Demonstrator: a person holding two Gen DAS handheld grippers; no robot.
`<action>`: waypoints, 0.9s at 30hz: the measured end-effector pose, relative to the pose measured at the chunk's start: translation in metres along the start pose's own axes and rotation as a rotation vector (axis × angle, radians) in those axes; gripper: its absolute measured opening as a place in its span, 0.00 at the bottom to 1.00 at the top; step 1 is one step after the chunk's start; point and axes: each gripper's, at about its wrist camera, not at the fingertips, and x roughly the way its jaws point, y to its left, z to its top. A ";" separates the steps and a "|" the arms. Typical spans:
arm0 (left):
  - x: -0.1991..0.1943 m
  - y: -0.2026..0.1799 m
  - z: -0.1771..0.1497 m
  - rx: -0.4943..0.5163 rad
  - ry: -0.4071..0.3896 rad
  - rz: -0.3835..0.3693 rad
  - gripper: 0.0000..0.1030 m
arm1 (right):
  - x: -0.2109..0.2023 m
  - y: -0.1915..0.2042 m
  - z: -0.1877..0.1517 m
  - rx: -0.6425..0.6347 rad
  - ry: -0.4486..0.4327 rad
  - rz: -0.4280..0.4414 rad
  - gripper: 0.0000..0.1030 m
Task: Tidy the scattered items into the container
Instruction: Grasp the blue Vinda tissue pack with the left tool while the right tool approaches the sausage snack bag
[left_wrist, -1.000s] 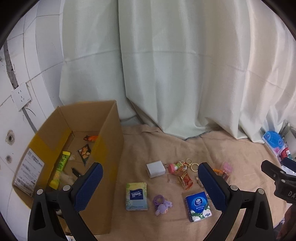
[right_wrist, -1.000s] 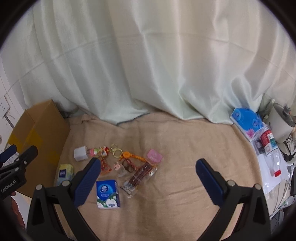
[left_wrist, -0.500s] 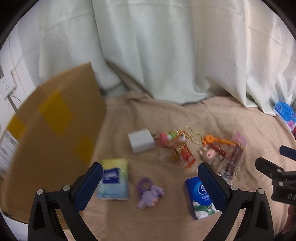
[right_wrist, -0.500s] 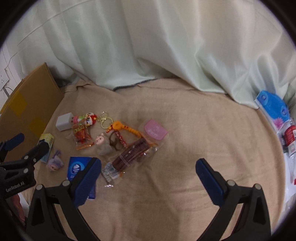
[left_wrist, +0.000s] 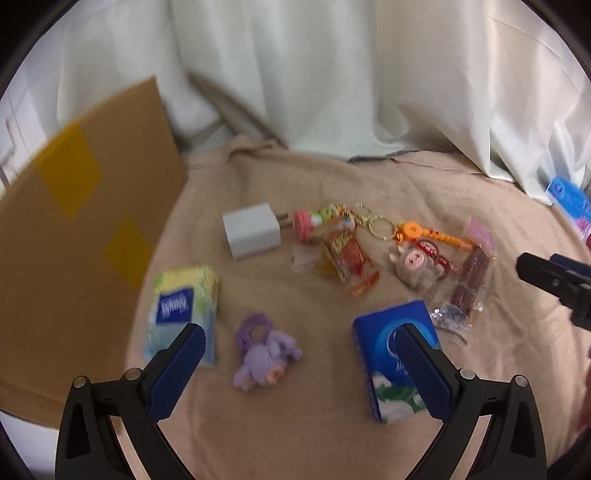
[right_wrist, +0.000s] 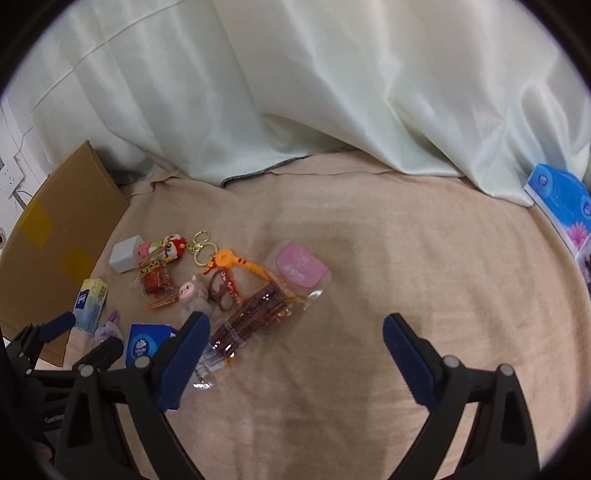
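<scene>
Left wrist view: the left gripper, jaws apart and empty, hangs over a purple plush on the tan cloth; the cardboard box stands at far left, its inside hidden. Right wrist view: the right gripper, jaws spread, hangs beside a clear snack packet, the box at far left.

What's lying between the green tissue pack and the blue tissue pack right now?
In the left wrist view, the purple plush keychain lies on the blanket between the green tissue pack and the blue tissue pack, touching neither.
</scene>
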 end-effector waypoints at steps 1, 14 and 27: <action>-0.002 0.000 -0.002 -0.029 0.004 -0.024 1.00 | 0.001 0.001 0.000 0.002 0.000 0.006 0.94; 0.025 -0.059 -0.017 0.066 0.077 0.014 0.58 | 0.004 -0.014 0.000 0.041 0.012 0.036 0.84; -0.002 -0.030 -0.006 0.041 -0.033 -0.016 0.53 | 0.040 -0.007 -0.015 0.098 0.157 0.281 0.43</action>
